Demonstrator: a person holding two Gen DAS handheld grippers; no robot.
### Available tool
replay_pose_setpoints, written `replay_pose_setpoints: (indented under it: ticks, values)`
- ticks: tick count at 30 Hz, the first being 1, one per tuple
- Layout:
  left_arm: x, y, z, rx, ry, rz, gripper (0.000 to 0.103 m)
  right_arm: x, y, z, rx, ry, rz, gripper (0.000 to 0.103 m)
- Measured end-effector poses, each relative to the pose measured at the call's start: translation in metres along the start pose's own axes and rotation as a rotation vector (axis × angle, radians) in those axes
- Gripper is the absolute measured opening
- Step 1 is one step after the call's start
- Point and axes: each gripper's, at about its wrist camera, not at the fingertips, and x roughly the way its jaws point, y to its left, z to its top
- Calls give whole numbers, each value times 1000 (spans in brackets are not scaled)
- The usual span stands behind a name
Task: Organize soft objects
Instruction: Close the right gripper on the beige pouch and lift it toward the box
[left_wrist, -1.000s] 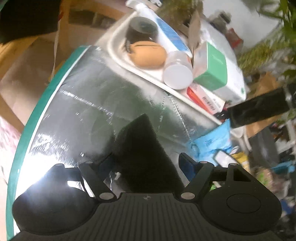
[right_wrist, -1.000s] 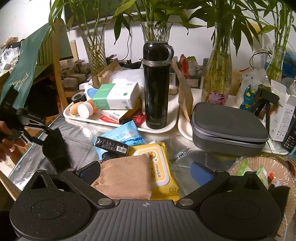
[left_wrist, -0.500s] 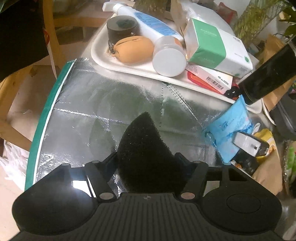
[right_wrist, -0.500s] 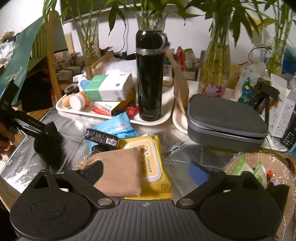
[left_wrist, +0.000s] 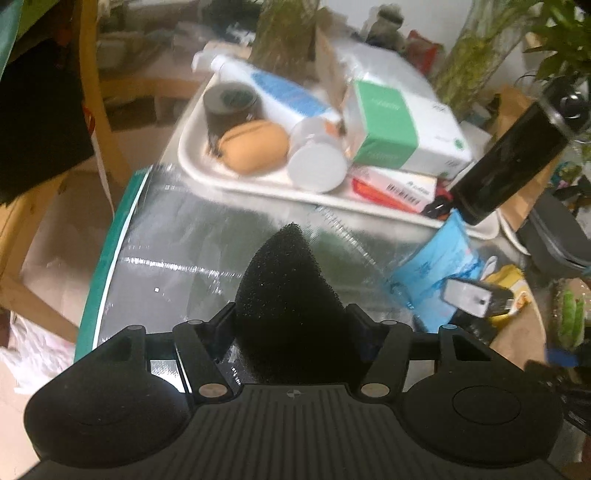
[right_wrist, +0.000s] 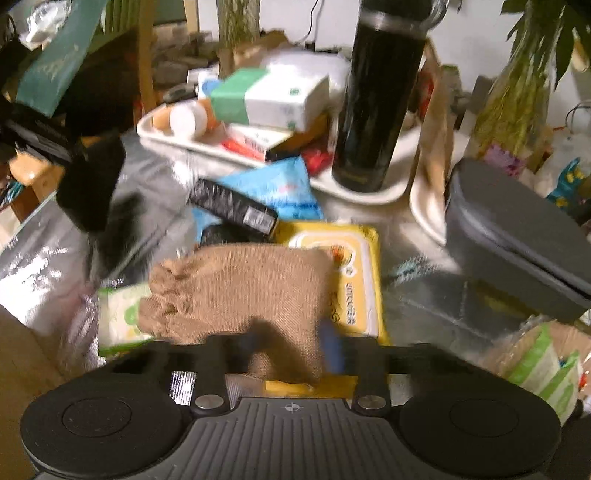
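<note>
My left gripper (left_wrist: 290, 321) is shut on a black foam sponge (left_wrist: 288, 295) and holds it above the silver table cover (left_wrist: 184, 251). The sponge also shows at the left of the right wrist view (right_wrist: 90, 184). My right gripper (right_wrist: 291, 350) is shut on the near edge of a brown cloth pouch (right_wrist: 236, 288), which lies partly over a yellow wet-wipes pack (right_wrist: 354, 280). A blue soft pack (right_wrist: 273, 188) lies behind them under a black tube (right_wrist: 232, 208). The right wrist view is blurred.
A white tray (left_wrist: 258, 184) at the back holds a jar, an orange pouch, a bottle and a green-white box (left_wrist: 399, 129). A black flask (right_wrist: 376, 96) stands on it. A grey case (right_wrist: 513, 236) sits at right. A green-white pack (right_wrist: 122, 317) lies left of the pouch.
My right gripper has moved down and forward and closed on the brown pouch. My left gripper has kept hold of the sponge and tilted up to face the tray.
</note>
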Motion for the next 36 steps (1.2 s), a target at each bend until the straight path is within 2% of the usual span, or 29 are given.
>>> replay_pose_setpoints:
  ticks: [1,2,12,17,27,36]
  values:
    - [-3,-2,0,8,-12,-9,61,-2,0,0,2,-1,1,7]
    - [-7,-4,0,17,-25,-17,61,-4,-2,0,11,-4,10,5]
    - [-60,-14,-4,107,-181,-23,61,-57,-1,15,49,-166,12,4]
    - [-93,-9,-13,97,-250,-40,61,-92,-1,15,98,-241,4,4]
    - [-161,-14,-30,127,-321,-67,60,-175,2,6,100,-345,-63,4]
    - [-207,-33,-61,202,-327,-164,60,-251,26,-4,56,-435,-43,4]
